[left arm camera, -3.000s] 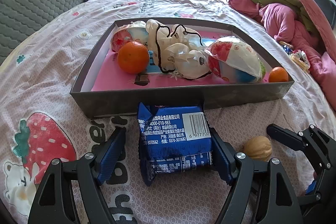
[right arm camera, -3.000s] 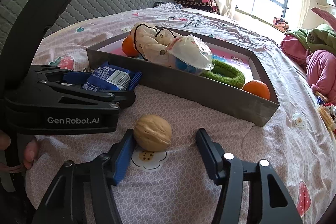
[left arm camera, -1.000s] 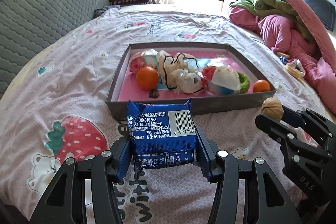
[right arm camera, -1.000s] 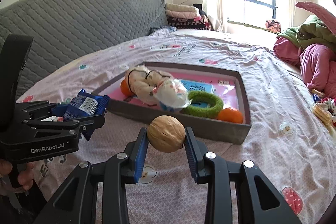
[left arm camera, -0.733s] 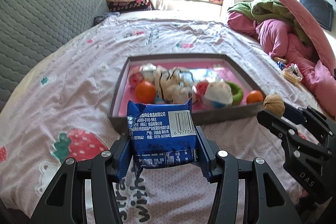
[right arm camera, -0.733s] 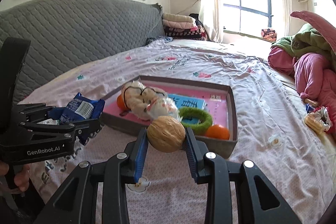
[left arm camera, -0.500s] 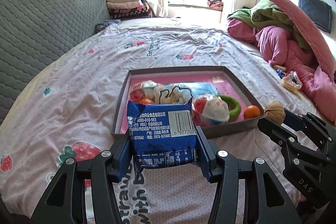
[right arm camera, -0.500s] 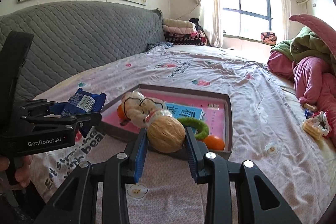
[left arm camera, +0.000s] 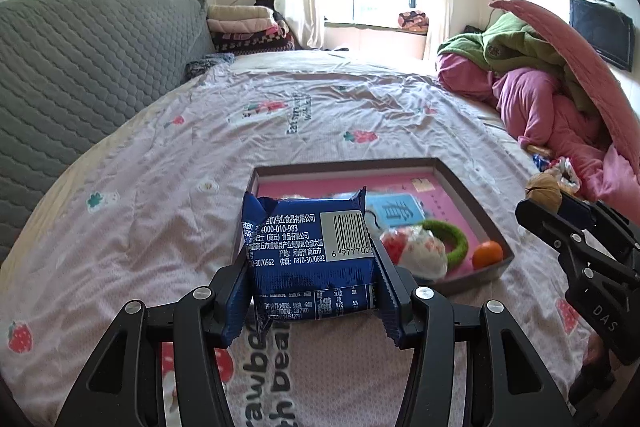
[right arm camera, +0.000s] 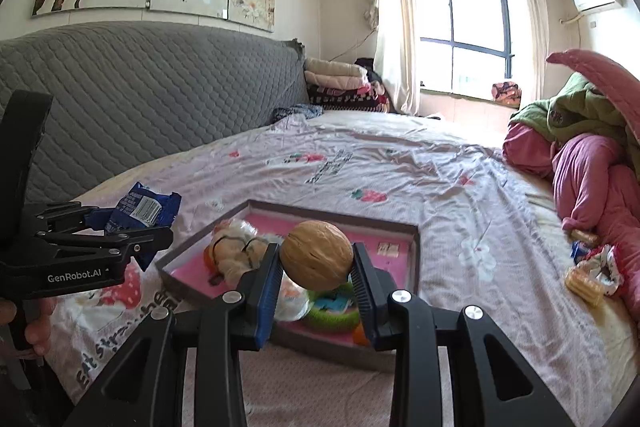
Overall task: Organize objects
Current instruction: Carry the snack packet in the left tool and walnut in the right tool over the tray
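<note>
My left gripper [left arm camera: 310, 287] is shut on a blue snack packet [left arm camera: 308, 251] and holds it in the air above the bed, near the grey tray [left arm camera: 344, 165]. My right gripper [right arm camera: 316, 277] is shut on a walnut [right arm camera: 316, 254] and holds it above the tray [right arm camera: 328, 215]. The walnut [left arm camera: 543, 191] also shows at the right of the left wrist view, and the packet [right arm camera: 146, 209] at the left of the right wrist view. The pink-lined tray holds a green ring [left arm camera: 450, 241], a small orange [left arm camera: 487, 254], a wrapped round snack [left arm camera: 414, 253] and a white bundle [right arm camera: 236, 253].
The tray lies on a pink printed bedsheet [left arm camera: 200, 163]. A grey quilted headboard [left arm camera: 80, 59] runs along the left. Pink and green bedding [left arm camera: 540, 87] is heaped at the right. Small wrapped snacks [right arm camera: 592, 275] lie on the bed to the right.
Both grippers have risen higher above the bed with the packet and the walnut held; the tray looks smaller and lower in both views. Three seconds ago both were open around them on the bed.
</note>
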A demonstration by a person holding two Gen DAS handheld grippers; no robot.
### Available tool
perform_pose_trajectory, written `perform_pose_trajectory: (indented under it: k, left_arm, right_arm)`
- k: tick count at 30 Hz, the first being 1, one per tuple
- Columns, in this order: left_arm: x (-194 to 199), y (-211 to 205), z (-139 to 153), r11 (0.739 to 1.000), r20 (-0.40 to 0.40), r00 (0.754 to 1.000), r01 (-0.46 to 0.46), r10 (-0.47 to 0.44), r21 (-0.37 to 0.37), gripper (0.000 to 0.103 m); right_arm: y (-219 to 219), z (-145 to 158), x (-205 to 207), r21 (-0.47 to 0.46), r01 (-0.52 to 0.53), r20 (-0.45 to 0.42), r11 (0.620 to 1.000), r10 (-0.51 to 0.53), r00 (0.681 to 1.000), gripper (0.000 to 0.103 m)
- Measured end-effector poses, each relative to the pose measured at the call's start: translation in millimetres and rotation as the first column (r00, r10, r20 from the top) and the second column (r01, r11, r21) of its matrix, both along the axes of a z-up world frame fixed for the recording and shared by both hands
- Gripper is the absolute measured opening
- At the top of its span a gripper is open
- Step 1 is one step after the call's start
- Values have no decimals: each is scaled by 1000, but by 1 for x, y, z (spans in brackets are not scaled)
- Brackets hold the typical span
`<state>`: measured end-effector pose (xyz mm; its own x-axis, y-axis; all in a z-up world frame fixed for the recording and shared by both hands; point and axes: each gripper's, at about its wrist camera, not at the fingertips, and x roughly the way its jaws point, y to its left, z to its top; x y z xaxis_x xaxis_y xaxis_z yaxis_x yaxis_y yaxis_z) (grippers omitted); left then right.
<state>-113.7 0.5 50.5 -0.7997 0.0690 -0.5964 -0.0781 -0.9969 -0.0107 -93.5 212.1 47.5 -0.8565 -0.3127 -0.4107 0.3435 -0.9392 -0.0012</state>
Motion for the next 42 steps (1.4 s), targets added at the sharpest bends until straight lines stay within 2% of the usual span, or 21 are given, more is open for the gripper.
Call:
perform_pose_trajectory:
  k: [6, 10, 22, 34, 42]
  left_arm:
    - [-18, 3, 6, 1000, -18, 1000, 7, -7, -7, 56]
    - [-36, 7, -2, 1000, -3, 1000, 12, -12, -10, 56]
    - [-66, 17, -59, 999, 104, 994, 33, -33, 3, 56]
    - [-76, 19, -84, 999, 150, 987, 54, -54, 0, 56]
    - [-82, 24, -98, 998, 183, 981, 63, -63, 5, 56]
  right_arm:
    - [2, 5, -13, 12, -4, -15, 1000, 4, 1000, 35]
    - [-3, 0, -20, 43, -10, -2, 999, 10, 1000, 35]
    - [-17, -45, -44, 153, -31, 167, 988, 5, 986, 35]
    - [-20, -73, -58, 160, -63, 293, 985, 13, 956, 35]
    - [-19, -80, -67, 137, -58, 320, 989, 11, 947, 35]
